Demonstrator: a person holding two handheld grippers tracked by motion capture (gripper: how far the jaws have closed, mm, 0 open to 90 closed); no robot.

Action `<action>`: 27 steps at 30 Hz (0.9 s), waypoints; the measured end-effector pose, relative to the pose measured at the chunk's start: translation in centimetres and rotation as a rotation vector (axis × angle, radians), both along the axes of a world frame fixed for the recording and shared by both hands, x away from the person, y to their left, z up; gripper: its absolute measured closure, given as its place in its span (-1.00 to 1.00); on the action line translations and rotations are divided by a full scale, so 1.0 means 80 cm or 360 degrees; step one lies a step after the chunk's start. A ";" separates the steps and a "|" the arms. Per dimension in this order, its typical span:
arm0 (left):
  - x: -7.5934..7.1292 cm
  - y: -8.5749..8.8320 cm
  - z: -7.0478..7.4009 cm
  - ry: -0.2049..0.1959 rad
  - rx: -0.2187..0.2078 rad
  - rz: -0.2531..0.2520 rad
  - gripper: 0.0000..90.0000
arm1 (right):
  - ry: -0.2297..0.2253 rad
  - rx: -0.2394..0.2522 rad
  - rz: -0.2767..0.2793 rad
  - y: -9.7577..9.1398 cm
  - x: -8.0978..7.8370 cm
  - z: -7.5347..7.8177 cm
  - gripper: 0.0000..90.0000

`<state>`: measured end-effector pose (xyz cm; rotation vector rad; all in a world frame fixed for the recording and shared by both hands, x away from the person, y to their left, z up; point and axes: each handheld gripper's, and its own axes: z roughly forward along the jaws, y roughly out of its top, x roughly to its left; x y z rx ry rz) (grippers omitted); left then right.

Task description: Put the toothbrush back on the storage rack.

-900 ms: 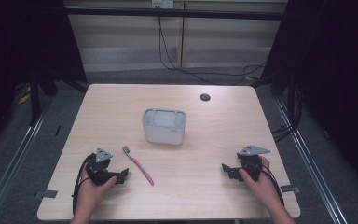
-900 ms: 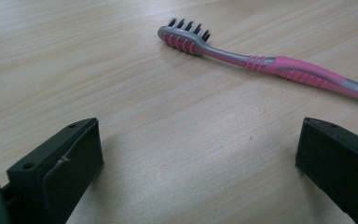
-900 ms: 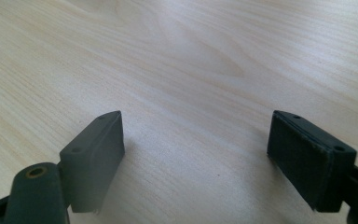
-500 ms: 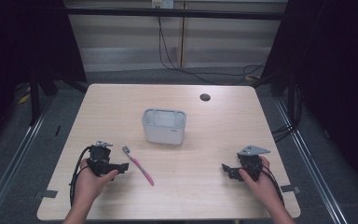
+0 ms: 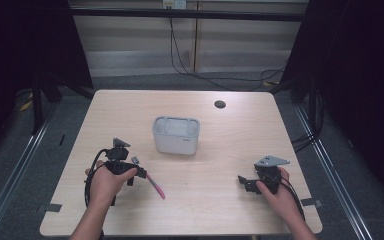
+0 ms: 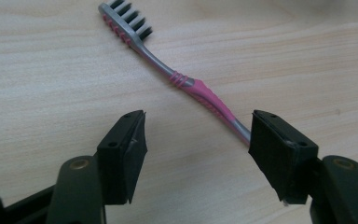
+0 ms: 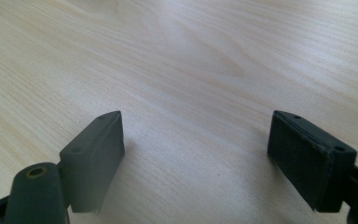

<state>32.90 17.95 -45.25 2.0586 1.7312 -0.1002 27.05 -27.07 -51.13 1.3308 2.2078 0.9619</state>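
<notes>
Left gripper (image 6: 196, 140) now advanced onto pink-and-grey plastic toothbrush (image 6: 193, 86), jaws spread astride handle, nothing pinched, ready for grasp; right gripper (image 7: 193, 154) spread, idle.

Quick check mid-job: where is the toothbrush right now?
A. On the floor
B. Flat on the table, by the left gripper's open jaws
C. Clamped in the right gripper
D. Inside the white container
B: the toothbrush lies flat on the table, with the left gripper open and its jaws unclamped beside the handle.
</notes>
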 end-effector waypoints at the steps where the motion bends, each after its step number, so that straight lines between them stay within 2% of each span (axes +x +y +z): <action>1: 0.001 -0.001 -0.001 0.0027 -0.0020 0.0036 -0.19 | 0.0000 0.0000 0.0000 0.000 0.000 0.000 -0.59; 4: 0.005 -0.002 -0.003 0.0079 -0.0021 0.0089 -0.19 | 0.0000 0.0001 0.0000 0.000 0.000 0.000 -0.59; 5: 0.008 -0.001 -0.003 0.0102 -0.0027 0.0107 -0.12 | 0.0000 0.0001 0.0000 0.000 0.000 0.000 -0.59; 8: 0.011 -0.001 -0.002 0.0109 -0.0057 0.0148 -0.10 | 0.0000 0.0000 0.0000 0.000 0.000 0.000 -0.59; 9: 0.012 -0.001 -0.002 0.0084 -0.0048 0.0147 -0.09 | 0.0001 0.0000 0.0000 0.000 0.000 0.000 -0.59; 10: 0.013 -0.003 -0.001 0.0084 -0.0028 0.0154 -0.07 | 0.0001 0.0001 0.0000 0.000 0.000 0.000 -0.59; 16: 0.015 -0.006 -0.003 0.0095 -0.0034 0.0215 0.00 | 0.0000 0.0000 0.0000 0.000 0.000 0.000 -0.59; 18: 0.017 -0.007 -0.004 0.0107 -0.0019 0.0203 0.04 | 0.0000 0.0000 0.0000 0.000 0.000 0.000 -0.59; 24: 0.022 -0.011 -0.005 0.0113 0.0008 0.0244 0.11 | 0.0000 0.0001 0.0000 0.000 0.000 0.000 -0.59; 27: 0.026 -0.014 -0.004 0.0116 0.0054 0.0272 0.14 | 0.0000 0.0001 0.0000 0.000 0.000 0.000 -0.59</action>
